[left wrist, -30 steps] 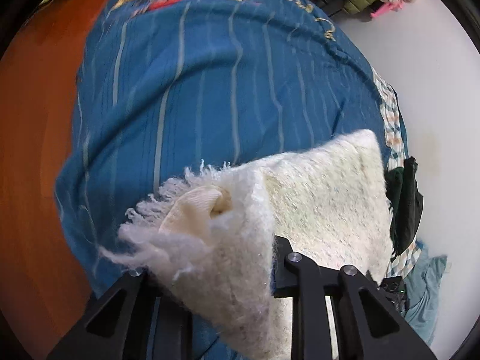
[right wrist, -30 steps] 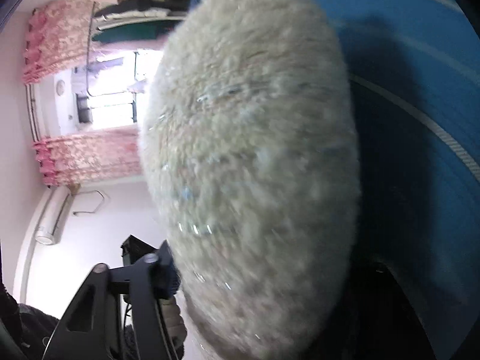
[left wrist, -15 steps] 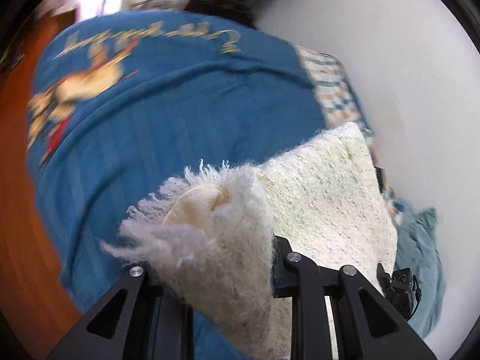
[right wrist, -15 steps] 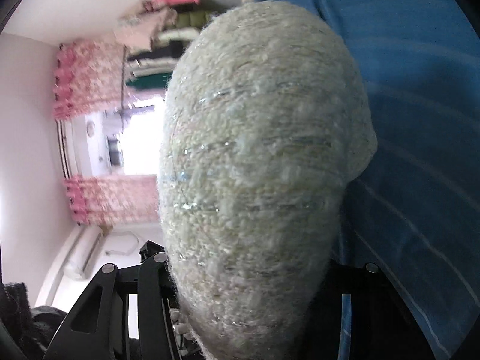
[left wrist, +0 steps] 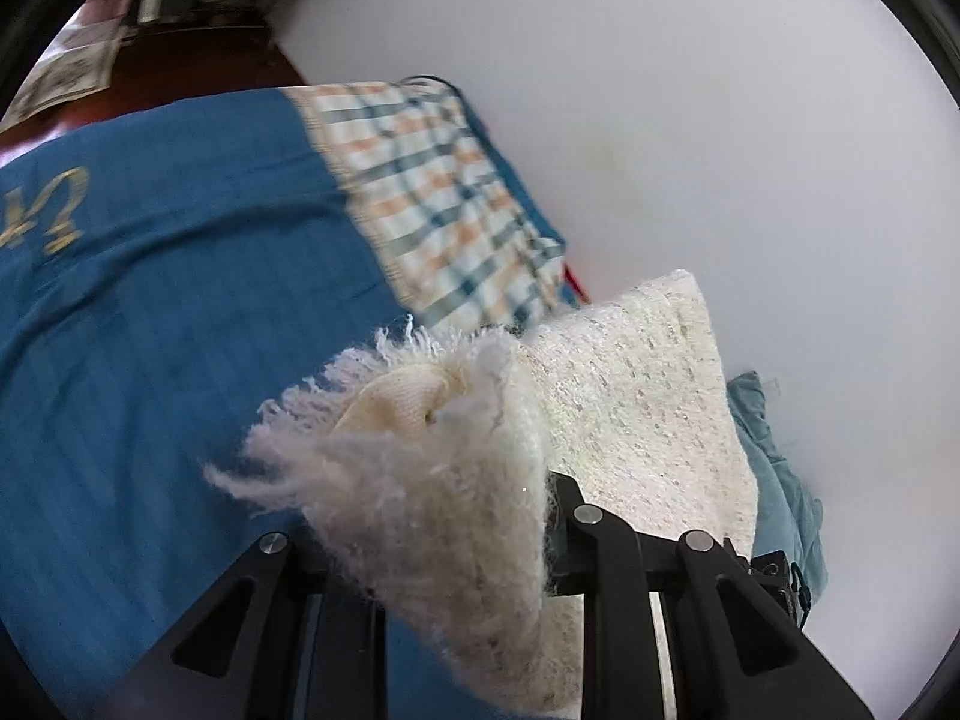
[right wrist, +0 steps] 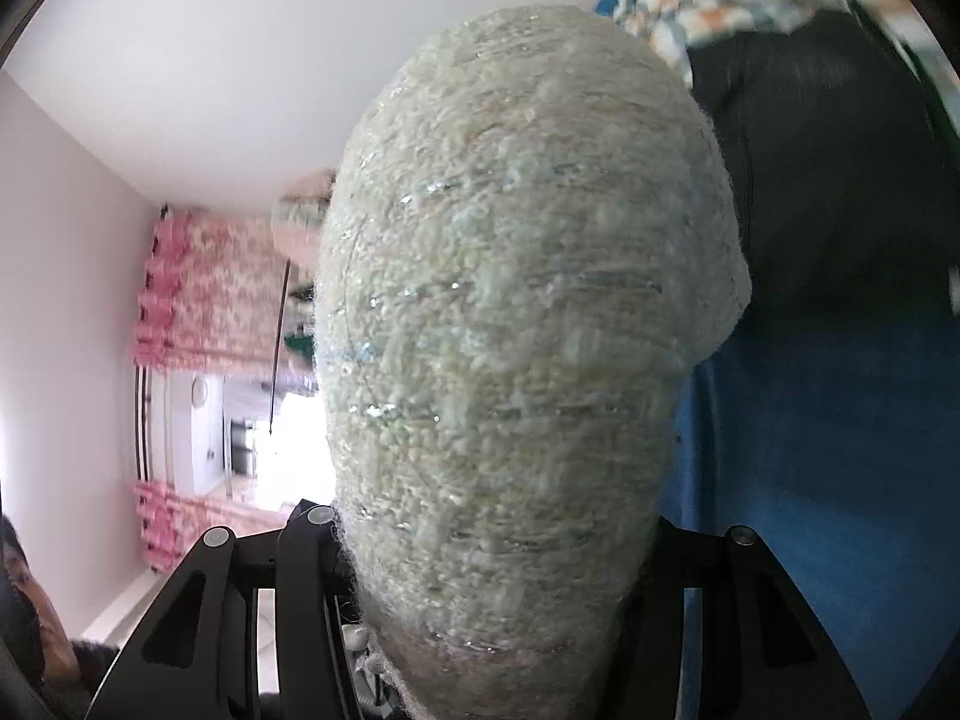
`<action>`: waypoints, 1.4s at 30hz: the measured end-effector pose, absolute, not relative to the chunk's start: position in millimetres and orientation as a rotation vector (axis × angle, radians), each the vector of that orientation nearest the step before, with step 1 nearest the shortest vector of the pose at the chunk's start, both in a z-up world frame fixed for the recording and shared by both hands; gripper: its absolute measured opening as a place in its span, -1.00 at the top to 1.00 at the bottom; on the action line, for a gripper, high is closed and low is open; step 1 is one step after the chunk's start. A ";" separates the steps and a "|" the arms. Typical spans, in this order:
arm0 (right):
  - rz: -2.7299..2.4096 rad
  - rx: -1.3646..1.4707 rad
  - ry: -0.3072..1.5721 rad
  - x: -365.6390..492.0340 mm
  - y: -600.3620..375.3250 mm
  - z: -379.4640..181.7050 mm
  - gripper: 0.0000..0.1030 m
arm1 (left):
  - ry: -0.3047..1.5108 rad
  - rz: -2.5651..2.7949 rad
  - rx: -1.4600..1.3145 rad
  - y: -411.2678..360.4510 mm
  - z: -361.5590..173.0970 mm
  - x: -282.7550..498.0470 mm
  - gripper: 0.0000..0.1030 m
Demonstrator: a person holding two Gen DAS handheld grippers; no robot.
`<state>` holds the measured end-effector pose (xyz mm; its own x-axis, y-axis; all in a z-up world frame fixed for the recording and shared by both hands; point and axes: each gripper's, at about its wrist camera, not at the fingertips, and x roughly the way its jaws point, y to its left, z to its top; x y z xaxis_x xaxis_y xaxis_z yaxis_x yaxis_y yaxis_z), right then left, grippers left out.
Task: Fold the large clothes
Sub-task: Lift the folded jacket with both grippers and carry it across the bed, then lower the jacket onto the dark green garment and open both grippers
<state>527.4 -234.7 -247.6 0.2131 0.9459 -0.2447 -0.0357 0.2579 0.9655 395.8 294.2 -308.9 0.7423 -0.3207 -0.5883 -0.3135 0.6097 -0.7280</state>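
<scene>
A fuzzy cream knitted garment is held up between both grippers above a bed with a blue blanket. My left gripper is shut on its fringed corner, which bunches over the fingers. In the right wrist view the same cream garment bulges over my right gripper, which is shut on it; the fingertips are hidden by the fabric.
A plaid cloth lies at the bed's far side by a white wall. A teal garment sits at right. A dark garment lies on the blanket. Pink curtains frame a bright window.
Both grippers have swung with the cream garment toward the wall side of the bed; the blanket's printed picture has left the left view and the plaid cloth and dark garment have come in.
</scene>
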 end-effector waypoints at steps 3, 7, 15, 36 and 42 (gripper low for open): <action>0.881 1.083 1.104 593.4 -271.0 -254.7 -0.03 | 0.763 -0.028 -0.935 280.9 -318.0 458.3 0.64; 0.864 1.114 1.120 684.5 -312.6 -290.8 -0.03 | 0.782 -0.039 -0.932 263.3 -345.5 536.5 0.63; 0.774 1.164 1.219 799.3 -343.7 -411.9 -0.04 | 0.944 -0.013 -0.838 227.6 -452.1 616.1 0.63; -0.009 0.166 1.252 687.5 -294.0 -306.3 -0.72 | 0.991 0.143 -0.128 169.5 -386.8 587.7 -0.84; -0.202 0.017 1.242 593.9 -258.1 -266.3 -0.79 | 0.950 0.143 -0.008 159.6 -340.4 534.7 -0.92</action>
